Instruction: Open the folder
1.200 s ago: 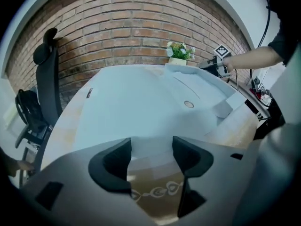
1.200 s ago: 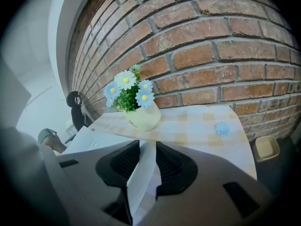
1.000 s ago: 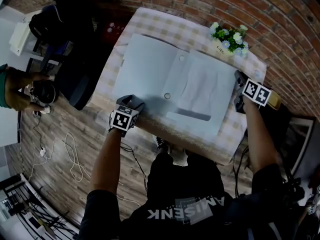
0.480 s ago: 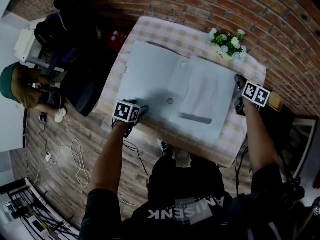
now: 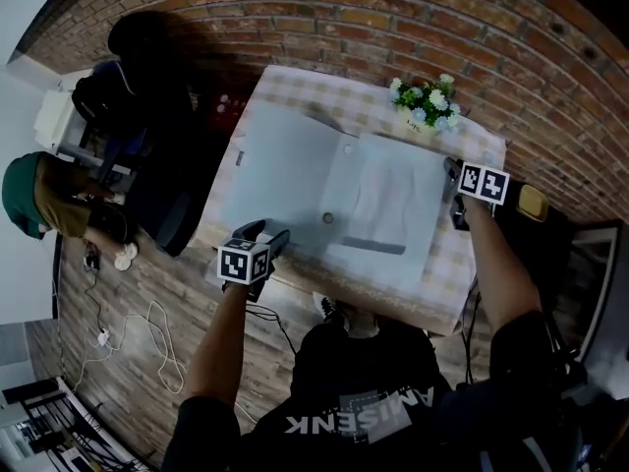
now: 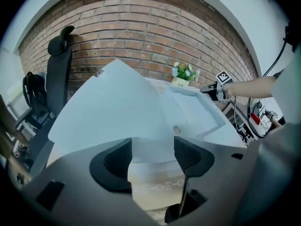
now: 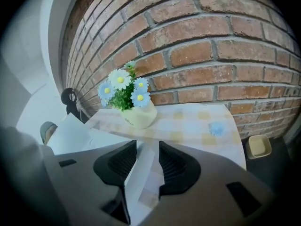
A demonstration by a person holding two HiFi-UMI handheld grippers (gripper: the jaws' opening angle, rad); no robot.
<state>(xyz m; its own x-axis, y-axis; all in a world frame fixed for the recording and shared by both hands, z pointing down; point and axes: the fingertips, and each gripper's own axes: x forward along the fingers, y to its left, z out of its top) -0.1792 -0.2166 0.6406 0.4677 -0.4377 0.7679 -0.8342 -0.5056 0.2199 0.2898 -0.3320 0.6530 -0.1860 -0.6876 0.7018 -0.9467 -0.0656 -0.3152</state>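
The pale blue folder (image 5: 290, 160) lies spread open on the checked table (image 5: 295, 82), with a white sheet (image 5: 385, 197) in its right half and a snap button (image 5: 328, 218) near the fold. My left gripper (image 5: 272, 243) hovers at the folder's (image 6: 122, 102) near edge. Its jaws have just been opening and nothing sits between them (image 6: 153, 157). My right gripper (image 5: 451, 203) is at the folder's right edge. Its jaws have just been opening too. The folder's edge (image 7: 143, 175) runs between them, and the pads (image 7: 123, 161) stand off it.
A pot of daisies (image 5: 424, 100) (image 7: 131, 108) stands at the table's far right, against the brick wall. A black chair (image 5: 147, 180) and a person in a green cap (image 5: 25, 193) are to the left. Cables (image 5: 147, 327) lie on the wooden floor. A yellow object (image 5: 532, 203) sits right of the table.
My left gripper has come back off the folder's near edge and lifted. The right gripper has stayed at the right edge. The folder still lies open.
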